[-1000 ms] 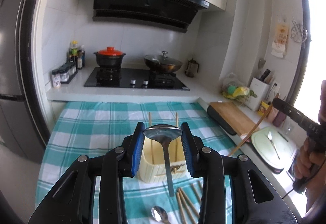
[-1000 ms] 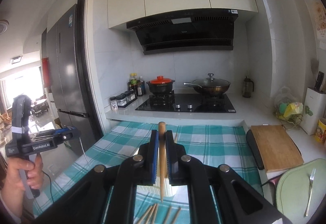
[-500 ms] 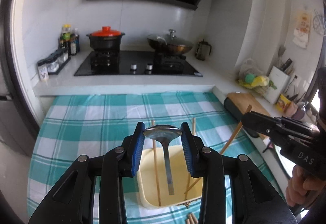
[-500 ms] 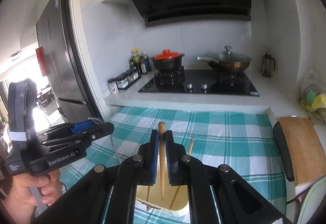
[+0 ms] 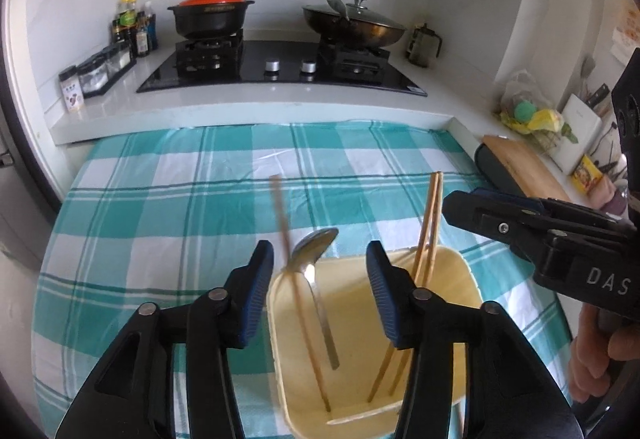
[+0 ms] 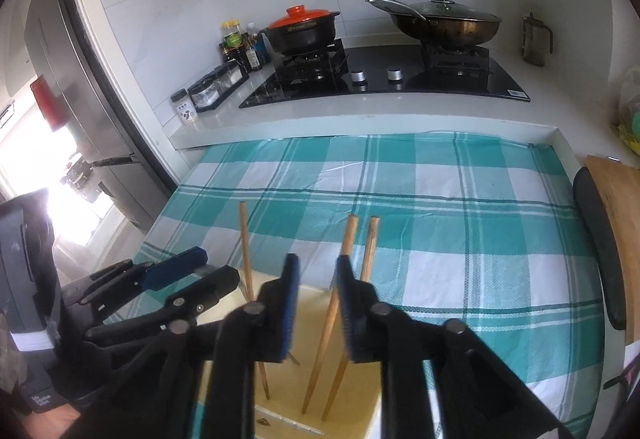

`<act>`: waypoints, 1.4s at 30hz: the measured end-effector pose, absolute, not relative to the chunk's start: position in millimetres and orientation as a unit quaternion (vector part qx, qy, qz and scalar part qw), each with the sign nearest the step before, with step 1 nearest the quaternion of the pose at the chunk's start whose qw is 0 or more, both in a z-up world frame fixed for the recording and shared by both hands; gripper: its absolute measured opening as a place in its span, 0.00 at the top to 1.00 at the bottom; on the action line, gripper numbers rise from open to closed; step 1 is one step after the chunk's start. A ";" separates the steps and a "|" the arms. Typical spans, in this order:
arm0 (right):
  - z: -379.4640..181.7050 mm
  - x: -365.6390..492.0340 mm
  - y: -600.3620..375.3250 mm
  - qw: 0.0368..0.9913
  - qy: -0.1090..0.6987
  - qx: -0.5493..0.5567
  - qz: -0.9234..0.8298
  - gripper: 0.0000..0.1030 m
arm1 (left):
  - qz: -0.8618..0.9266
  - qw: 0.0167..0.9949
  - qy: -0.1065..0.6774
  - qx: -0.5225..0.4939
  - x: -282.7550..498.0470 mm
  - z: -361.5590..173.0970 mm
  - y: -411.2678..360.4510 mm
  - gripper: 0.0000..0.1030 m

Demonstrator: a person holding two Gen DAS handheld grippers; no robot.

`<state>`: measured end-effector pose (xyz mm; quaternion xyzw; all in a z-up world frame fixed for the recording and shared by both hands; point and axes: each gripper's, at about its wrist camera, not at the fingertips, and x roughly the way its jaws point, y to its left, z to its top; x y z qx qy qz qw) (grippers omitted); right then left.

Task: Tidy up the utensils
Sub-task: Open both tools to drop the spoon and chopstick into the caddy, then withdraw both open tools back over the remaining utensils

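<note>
Covering the table, a teal checked cloth (image 5: 168, 199) meets the stove counter (image 5: 240, 107).

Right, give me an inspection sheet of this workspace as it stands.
Surface: teal checked tablecloth, flat against the white counter.
Job's things: cream utensil holder with a metal spoon and three chopsticks leaning inside.
Clutter: nothing seen on the cloth in view.
Grippers: left gripper jaws opening, spoon between them, pads not touching it; right gripper jaws opening, a chopstick between them, pads clear.
Cables: nothing seen.
Surroundings: gas hob with red-lidded pot and lidded wok, spice jars, wooden cutting board, fridge at left.
</note>
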<state>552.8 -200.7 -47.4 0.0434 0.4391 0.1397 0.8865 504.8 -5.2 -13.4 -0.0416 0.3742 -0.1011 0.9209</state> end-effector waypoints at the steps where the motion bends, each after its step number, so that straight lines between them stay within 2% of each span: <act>1: -45.2 551.0 -203.5 0.889 0.433 0.050 0.138 0.54 | -0.099 0.923 0.371 -0.040 501.1 -10.1 -3.1 0.41; 6: -20.5 521.9 -213.5 0.903 0.408 0.038 0.132 0.51 | -0.089 0.931 0.353 -0.017 459.4 11.1 11.2 0.25; 8: -11.0 502.0 -216.9 0.907 0.403 0.014 0.124 0.48 | -0.084 0.931 0.354 -0.003 434.4 15.9 18.8 0.22; 12: 1.7 447.1 -227.7 0.906 0.402 -0.027 0.127 0.48 | -0.079 0.926 0.367 0.029 382.0 11.6 33.1 0.16; 21: -0.2 309.4 -262.6 0.920 0.370 -0.110 0.071 0.47 | -0.053 0.918 0.391 0.039 260.9 -41.5 47.8 0.15; 25: -11.7 261.2 -272.7 0.931 0.347 -0.111 0.033 0.47 | -0.039 0.919 0.391 0.021 224.6 -60.4 36.9 0.15; 32: -54.3 196.3 -276.4 0.940 0.337 -0.050 -0.006 0.47 | -0.027 0.923 0.384 -0.023 191.0 -81.1 17.2 0.14; 42: -104.7 152.8 -254.8 0.939 0.340 -0.055 -0.018 0.47 | 0.002 0.921 0.389 -0.006 179.6 -102.8 7.0 0.14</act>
